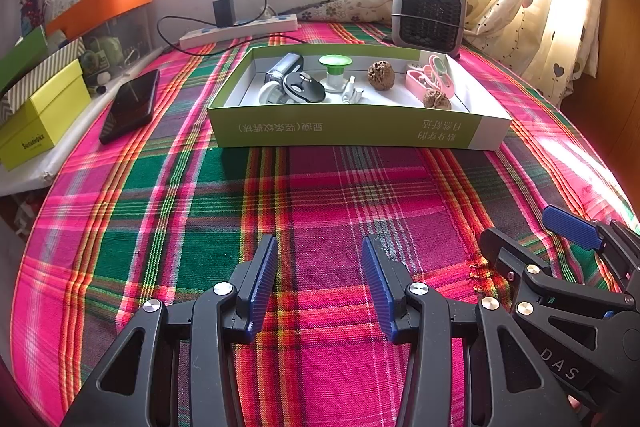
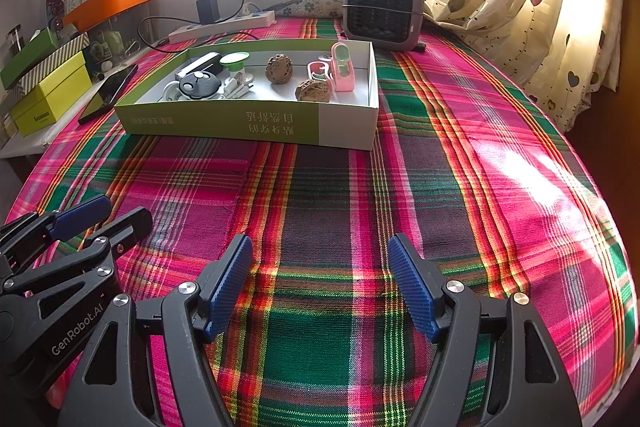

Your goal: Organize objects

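left wrist view: the left gripper hangs over bare plaid cloth, its blue pads apart with nothing between them. the right gripper shows at the right edge, also empty. well ahead sits the green box, shallow and open-topped. it already holds the small things: a green-capped piece, a black round gadget, two walnuts, and a pink case at the right end. a phone lies on the cloth left of the box, apart from it. a small heater stands behind.

right wrist view: the right gripper likewise has its pads wide apart over empty cloth, holding nothing. the left gripper shows at the left edge. the box lies ahead and to the left, the walnuts and pink case inside it.

judging by this, no loose item is left on the open cloth, so the sorting looks done or nearly so. if anything remains it is likely the phone, and that calls for a long reach forward and left by the left gripper.
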A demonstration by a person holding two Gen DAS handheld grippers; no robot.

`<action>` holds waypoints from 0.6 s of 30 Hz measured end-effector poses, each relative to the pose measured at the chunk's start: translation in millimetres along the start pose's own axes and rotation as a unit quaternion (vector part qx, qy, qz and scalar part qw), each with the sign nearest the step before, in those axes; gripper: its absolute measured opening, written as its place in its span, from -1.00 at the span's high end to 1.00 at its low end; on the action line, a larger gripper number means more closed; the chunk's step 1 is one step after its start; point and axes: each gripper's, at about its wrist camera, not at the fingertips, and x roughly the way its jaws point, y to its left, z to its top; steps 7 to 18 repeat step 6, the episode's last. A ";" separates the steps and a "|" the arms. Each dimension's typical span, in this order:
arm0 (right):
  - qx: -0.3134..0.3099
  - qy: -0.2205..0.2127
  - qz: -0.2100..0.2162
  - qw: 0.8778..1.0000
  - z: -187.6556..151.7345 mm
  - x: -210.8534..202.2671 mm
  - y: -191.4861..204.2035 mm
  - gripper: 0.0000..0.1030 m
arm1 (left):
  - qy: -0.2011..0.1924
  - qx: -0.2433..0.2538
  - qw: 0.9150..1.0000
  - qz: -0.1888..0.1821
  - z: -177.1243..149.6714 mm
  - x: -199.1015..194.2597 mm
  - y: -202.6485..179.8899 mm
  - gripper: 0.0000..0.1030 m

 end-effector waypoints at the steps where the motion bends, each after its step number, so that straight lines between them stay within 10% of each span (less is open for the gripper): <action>1: 0.000 0.000 0.000 1.000 0.0 0.0 0.0 -0.38 | 0.000 0.000 1.000 0.000 0.6 0.5 -0.6 0.18; 18: 0.000 0.000 0.000 1.000 0.0 -0.1 0.1 -0.38 | 0.000 0.000 1.000 0.000 0.4 0.5 -0.6 0.18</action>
